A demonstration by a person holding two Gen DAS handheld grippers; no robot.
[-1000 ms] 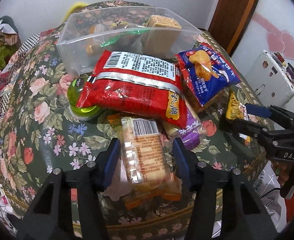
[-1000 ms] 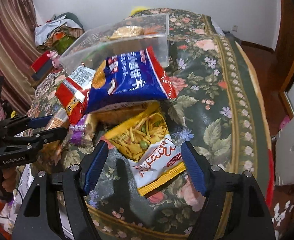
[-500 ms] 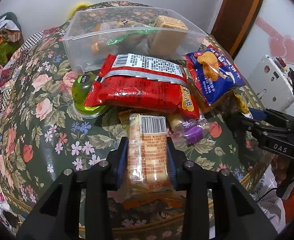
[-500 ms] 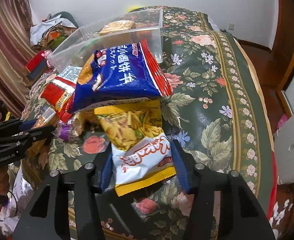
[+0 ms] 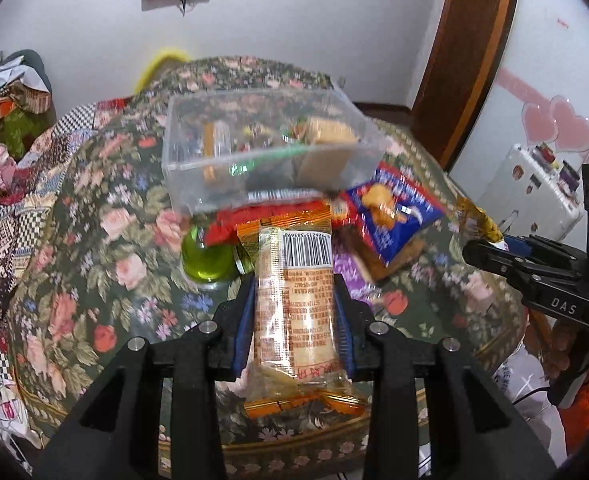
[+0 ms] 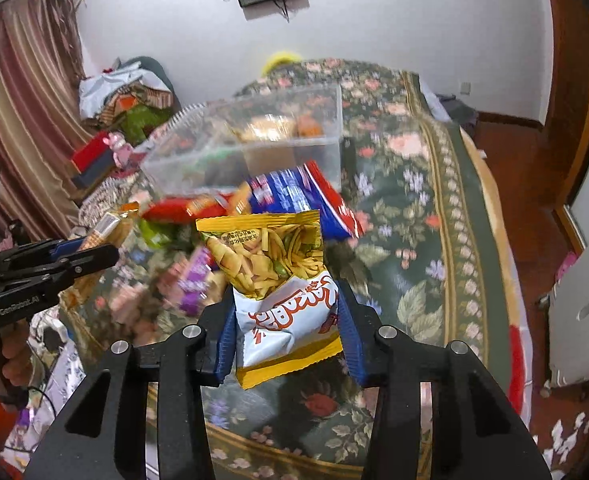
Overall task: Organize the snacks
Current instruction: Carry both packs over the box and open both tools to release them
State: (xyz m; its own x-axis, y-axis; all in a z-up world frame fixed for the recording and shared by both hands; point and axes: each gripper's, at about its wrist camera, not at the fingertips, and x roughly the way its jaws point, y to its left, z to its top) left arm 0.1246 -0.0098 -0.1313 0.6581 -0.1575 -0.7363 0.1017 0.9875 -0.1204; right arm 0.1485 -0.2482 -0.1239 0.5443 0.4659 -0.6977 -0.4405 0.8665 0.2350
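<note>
Left gripper (image 5: 294,316): blue-padded jaws clamped on the sides of the long clear-and-orange wafer packet with a barcode (image 5: 296,304). Half a second ago that packet lay flat on the green floral tablecloth (image 5: 94,240); now it is raised off the cloth, barcode end pointing away toward the pile.

Right gripper (image 6: 286,332): jaws pressed against the white lower half of the yellow-and-white bag of fried strips and peas (image 6: 274,280). Earlier it was partly tucked under the blue snack bag (image 6: 302,196); now it is lifted free and stands upright in front of it.

Remaining pile on the cloth: red foil bag (image 5: 262,216), blue bag, green jelly cup (image 5: 206,258), small purple packet (image 6: 194,276), all close together just in front of the clear rectangular plastic bin (image 5: 262,148). Bin already holds a tan wafer block and a few other wrappers. Background blurred in both views, more tilted up than before; wall and dark screen now visible.
</note>
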